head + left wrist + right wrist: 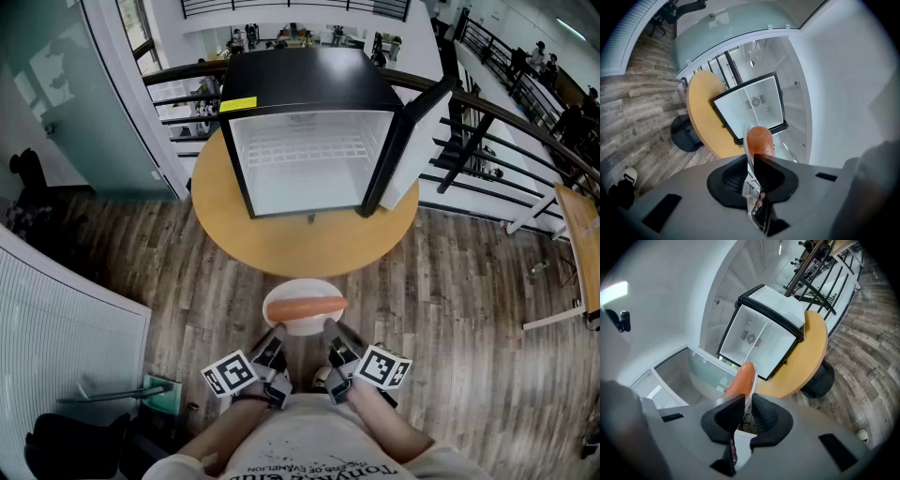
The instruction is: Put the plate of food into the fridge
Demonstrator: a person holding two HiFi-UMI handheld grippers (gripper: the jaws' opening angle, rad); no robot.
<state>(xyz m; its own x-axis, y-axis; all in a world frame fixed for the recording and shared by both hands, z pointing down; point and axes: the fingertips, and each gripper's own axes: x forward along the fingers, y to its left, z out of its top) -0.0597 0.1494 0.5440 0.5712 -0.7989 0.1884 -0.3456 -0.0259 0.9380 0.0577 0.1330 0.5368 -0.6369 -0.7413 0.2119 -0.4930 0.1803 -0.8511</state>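
Left claw point(278, 331) and right claw point(329, 326) pinching the plate point(300, 324), we are mid-carry; next, a level reach into the open fridge point(309, 159).

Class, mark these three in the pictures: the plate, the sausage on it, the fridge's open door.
plate point(300, 328): head view, near rim below the sausage.
sausage point(305, 307): head view, its middle.
fridge door point(414, 155): head view, white inner face.
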